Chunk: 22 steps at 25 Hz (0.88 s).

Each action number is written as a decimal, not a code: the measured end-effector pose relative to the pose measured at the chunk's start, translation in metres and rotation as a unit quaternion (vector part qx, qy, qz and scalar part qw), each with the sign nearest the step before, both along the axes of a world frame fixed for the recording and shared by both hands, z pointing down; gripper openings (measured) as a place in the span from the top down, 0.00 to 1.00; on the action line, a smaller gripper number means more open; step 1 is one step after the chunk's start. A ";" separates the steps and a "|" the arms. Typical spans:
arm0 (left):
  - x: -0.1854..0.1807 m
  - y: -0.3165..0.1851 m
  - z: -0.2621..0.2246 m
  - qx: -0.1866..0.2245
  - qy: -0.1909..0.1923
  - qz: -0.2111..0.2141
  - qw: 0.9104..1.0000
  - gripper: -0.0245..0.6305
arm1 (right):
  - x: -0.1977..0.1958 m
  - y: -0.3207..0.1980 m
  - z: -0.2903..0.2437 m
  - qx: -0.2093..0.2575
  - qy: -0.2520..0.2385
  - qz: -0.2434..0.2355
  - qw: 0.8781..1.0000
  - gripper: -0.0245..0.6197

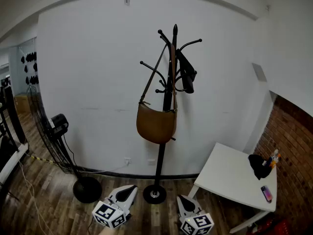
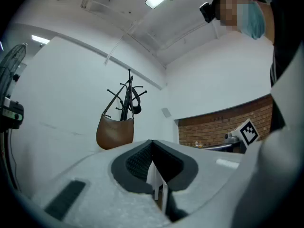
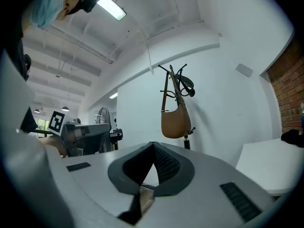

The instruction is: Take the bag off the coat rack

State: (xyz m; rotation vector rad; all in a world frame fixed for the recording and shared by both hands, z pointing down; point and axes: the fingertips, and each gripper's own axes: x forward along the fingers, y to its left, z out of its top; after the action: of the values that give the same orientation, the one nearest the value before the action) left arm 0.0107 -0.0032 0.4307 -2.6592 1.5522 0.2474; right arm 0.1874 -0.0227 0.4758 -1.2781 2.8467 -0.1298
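Head view, from the left: a black standing fan with a round base [image 1: 86, 188] stands on the wood floor [image 1: 44, 204] against the white wall [image 1: 93, 72]. Beside it, low in the picture, the left claw [image 1: 131, 189] is clenched, its jaws pressed together with nothing between them, well short of the rack. At the middle rises the black metal coat rack [image 1: 165, 131] on its round foot. The tan leather shoulder bag [image 1: 156, 124] hangs from an upper hook by its brown strap, its body lying against the pole about halfway up. A dark rolled item [image 1: 186, 78] hangs from a hook on the rack's right side. Below, the right claw [image 1: 181, 199] is likewise clenched and empty. Further right stands a white desk [image 1: 227, 176] carrying a black lump [image 1: 256, 165], a small bottle [image 1: 274, 157] and a phone [image 1: 266, 194], next to a red brick wall [image 1: 293, 146].
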 end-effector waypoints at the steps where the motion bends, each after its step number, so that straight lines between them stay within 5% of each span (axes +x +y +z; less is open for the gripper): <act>1: 0.001 0.000 -0.001 0.000 -0.002 -0.005 1.000 0.95 | 0.001 -0.001 0.000 0.000 0.002 -0.002 1.000 0.97; 11: 0.014 -0.006 0.020 -0.019 0.008 -0.037 0.999 0.95 | 0.018 -0.021 0.019 -0.024 -0.010 -0.017 1.000 0.96; 13: 0.014 -0.007 0.028 -0.027 0.012 -0.042 0.999 0.84 | 0.021 -0.026 0.026 -0.029 -0.004 -0.011 1.000 0.96; 22: -0.001 -0.038 0.046 -0.048 0.014 -0.039 0.998 0.71 | 0.009 -0.055 0.034 -0.040 0.000 0.006 0.999 0.82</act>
State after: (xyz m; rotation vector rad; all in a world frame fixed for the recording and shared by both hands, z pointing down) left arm 0.0100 -0.0414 0.4771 -2.6684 1.7155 0.2119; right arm 0.1964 -0.0777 0.5099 -1.3101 2.8605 -0.2459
